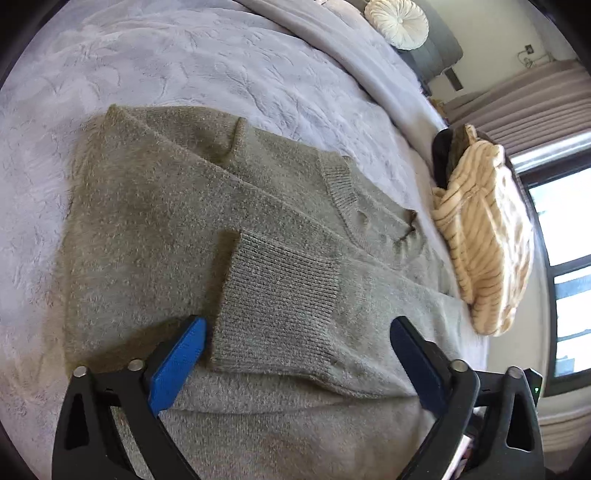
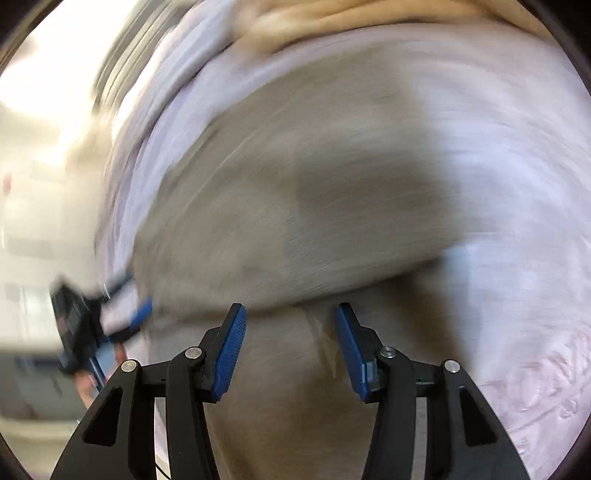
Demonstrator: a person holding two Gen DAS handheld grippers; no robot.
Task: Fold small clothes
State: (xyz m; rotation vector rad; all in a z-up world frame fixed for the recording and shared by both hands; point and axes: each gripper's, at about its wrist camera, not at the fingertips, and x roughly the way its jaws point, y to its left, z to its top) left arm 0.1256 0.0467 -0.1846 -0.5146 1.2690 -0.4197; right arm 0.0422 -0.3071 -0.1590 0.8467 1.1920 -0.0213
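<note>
An olive-green fuzzy sweater [image 1: 155, 229] lies flat across the frame's middle on the bed, its ribbed-cuffed sleeve [image 1: 277, 302] folded over the body.

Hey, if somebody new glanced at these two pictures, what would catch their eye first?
An olive-grey knit sweater fills the middle of the left wrist view, spread on a lavender bed cover, with a ribbed cuff lying between the open blue-padded left tongs. A cream striped plush blanket is heaped at its right.

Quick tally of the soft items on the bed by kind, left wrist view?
Olive-green knit sweater: 1
Cream striped plush throw: 1
Round white pleated cushion: 1
Lilac embossed fleece bedspread: 1
Total: 4
</note>
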